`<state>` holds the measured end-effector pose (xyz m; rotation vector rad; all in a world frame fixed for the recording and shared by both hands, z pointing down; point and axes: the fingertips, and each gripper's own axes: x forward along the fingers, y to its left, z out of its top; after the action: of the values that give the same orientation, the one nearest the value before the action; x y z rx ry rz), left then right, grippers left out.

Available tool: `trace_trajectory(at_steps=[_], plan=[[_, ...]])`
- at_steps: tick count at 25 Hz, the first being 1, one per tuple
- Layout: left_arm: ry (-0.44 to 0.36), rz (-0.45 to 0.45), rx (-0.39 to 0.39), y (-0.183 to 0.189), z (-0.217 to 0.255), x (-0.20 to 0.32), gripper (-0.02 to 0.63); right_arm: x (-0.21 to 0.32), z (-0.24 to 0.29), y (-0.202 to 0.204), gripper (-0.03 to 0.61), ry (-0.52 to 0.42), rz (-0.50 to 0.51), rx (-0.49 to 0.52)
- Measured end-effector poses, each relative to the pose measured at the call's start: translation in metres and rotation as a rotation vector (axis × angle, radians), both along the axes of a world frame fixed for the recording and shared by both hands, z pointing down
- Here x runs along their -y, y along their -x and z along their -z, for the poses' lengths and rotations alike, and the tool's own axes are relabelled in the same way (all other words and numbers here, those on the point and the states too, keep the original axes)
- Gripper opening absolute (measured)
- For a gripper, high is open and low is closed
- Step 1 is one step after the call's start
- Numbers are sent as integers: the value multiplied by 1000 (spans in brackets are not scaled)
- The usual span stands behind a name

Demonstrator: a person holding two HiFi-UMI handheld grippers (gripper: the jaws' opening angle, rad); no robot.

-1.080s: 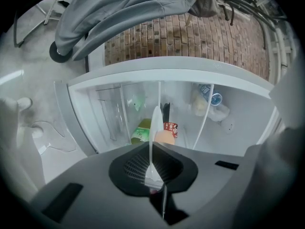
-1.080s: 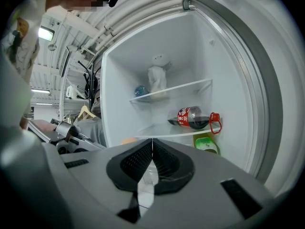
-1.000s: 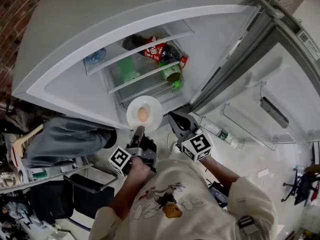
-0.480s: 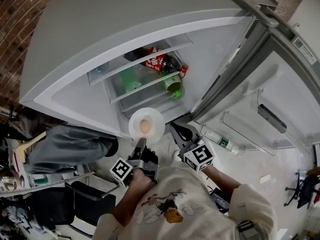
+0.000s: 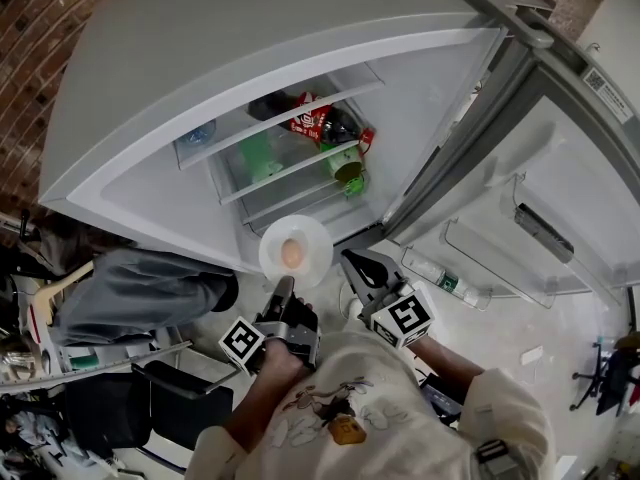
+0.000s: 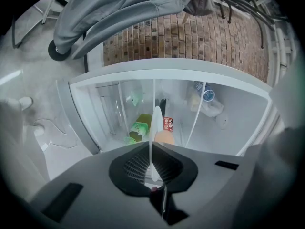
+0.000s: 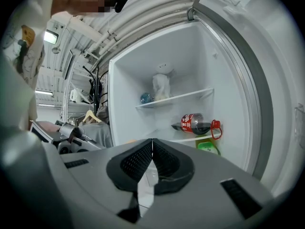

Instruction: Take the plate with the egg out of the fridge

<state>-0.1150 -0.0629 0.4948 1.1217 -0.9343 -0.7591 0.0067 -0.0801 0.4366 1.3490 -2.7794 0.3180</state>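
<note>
Kitchen-like room, brick wall (image 5: 30, 28) at left, pale floor; big white fridge (image 5: 150, 188) stands open, its door (image 5: 560, 198) swung out to the right.

Left gripper (image 5: 282, 284) (image 6: 153, 149): narrow, clamped on the near rim of a round white plate (image 5: 294, 252) (image 6: 154, 128). In the left gripper view the rim sits edge-on between the ribbed pads. Plate is up in the air just in front of the fridge opening, below the glass shelves in the head view. It reaches from the gripper toward the fridge, face up to the head camera, roughly level.

A tan oval egg (image 5: 291, 254) (image 6: 165, 138) lies near the plate's middle. Long axis looks to run roughly from gripper to fridge, hard to be sure.

Right gripper (image 5: 350, 260) (image 7: 152, 144): closed tip to tip with nothing between them, just right of the plate, apart from it, aimed at the fridge.

Inside the fridge, a dark cola bottle with a red label (image 7: 198, 123) (image 5: 318, 118) lies on its side on a shelf, with a green bottle (image 6: 140, 128) (image 5: 347, 166) below. A clear bottle (image 5: 440, 271) lies in a door rack.
</note>
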Motion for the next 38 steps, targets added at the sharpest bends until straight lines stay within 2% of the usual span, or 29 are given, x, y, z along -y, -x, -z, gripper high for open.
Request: trace_trajectory(at_steps=[19,38], plan=[[-1,7,12,4,12,-16,17,-20,10,0,6,5,-4,32],[-10,-48,11,-4,23,-23,17,-31,19,-1,8,-1,-13,38]])
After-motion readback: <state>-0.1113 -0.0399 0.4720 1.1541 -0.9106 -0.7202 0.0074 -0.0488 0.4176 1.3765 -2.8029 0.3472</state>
